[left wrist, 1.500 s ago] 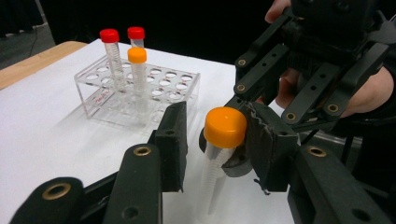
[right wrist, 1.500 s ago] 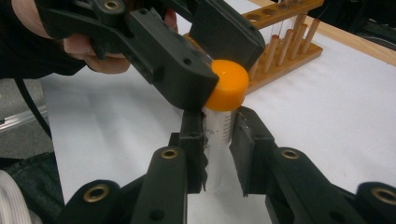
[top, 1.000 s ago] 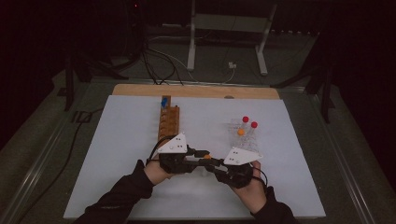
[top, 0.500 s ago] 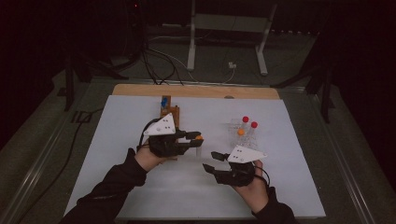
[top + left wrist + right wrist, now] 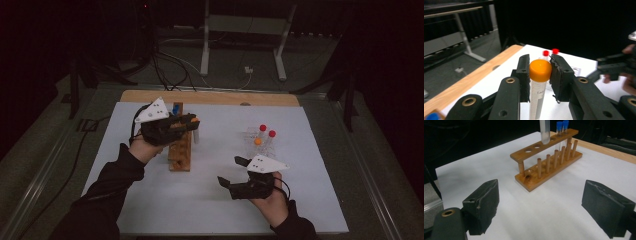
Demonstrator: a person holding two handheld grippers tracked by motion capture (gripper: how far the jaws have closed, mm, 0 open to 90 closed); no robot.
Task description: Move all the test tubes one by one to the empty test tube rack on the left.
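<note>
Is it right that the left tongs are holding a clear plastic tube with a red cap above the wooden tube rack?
Not quite: the cap is orange, not red. The left gripper view shows the left tongs shut on a clear plastic tube with an orange cap; the red caps stand farther off. The rest holds: in the high view the tube hangs above the wooden tube rack.

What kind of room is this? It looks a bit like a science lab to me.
Probably a lab-style recording bench. A wooden test-tube rack stands on a white table, capped tubes wait nearby, and the left gripper holds an orange-capped tube. Dark surroundings and floor cables suggest a staged setup.
</note>
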